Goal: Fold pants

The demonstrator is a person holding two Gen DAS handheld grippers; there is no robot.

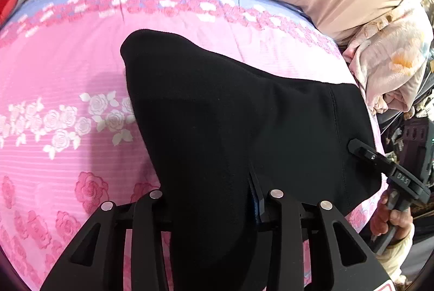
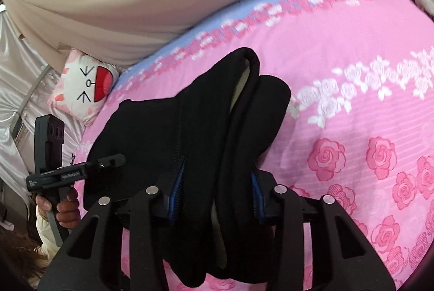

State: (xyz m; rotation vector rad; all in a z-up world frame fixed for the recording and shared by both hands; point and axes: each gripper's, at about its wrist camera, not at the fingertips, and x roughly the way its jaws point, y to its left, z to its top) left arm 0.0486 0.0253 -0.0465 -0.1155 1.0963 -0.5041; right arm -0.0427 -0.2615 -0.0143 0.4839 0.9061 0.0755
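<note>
The left tool pinches one pair of black soft-fabric pants, the cloth bunched thick between its two fingers, of which one blue-edged fingertip shows against the fabric. The right tool also grips the same pants, with its two blue-lined fingers pressed against folded layers of the cloth. In the right wrist view the pants hang doubled over, a pale lining showing inside the fold, and the folded end points away toward the far side of the bed. In the left wrist view the pants spread out from the tool as one broad dark sheet with a stitched seam running down its right part, held above the pink bedspread with rose pattern and blue border.

One white cartoon-face cushion with a red mouth lies at the bed's edge beside a beige curtain. One crumpled pale floral cloth sits past the bed's other edge.
</note>
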